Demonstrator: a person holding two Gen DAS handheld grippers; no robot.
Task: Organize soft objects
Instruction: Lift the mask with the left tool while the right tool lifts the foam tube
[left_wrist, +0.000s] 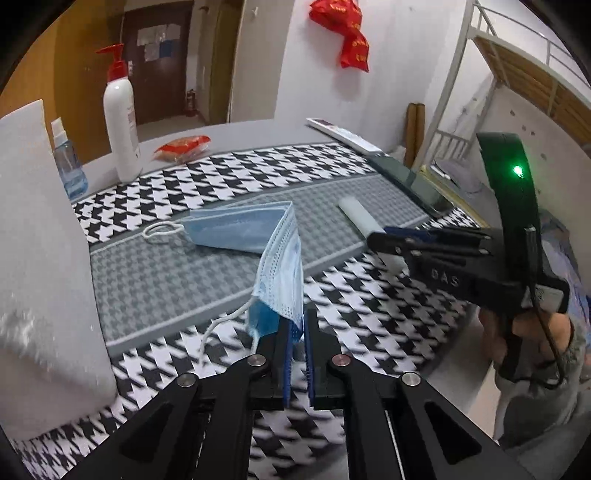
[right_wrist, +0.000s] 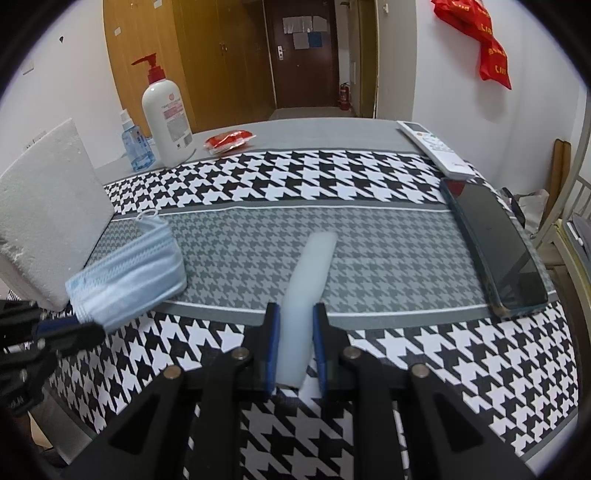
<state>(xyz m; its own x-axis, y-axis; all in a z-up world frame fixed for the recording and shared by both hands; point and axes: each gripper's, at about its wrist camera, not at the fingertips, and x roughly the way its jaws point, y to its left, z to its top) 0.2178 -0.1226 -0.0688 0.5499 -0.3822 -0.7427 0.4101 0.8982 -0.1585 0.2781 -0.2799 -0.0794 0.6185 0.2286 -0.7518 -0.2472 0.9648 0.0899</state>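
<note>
Even, soft indoor light falls on the houndstooth cloth (left_wrist: 229, 166), with faint shadows only. Both fisheye views bend and darken at their edges. Near the white foam block (left_wrist: 40, 258), the left view smears with motion blur.

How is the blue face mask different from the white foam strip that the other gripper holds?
The face mask is pale blue, thin and pleated, with ear loops; the foam strip is plain white, thick and bar-shaped. The face mask is folded, one end lifted off the mat by the left gripper; the foam strip lies straight in the right gripper. Both are soft, and each is pinched at one end.
</note>
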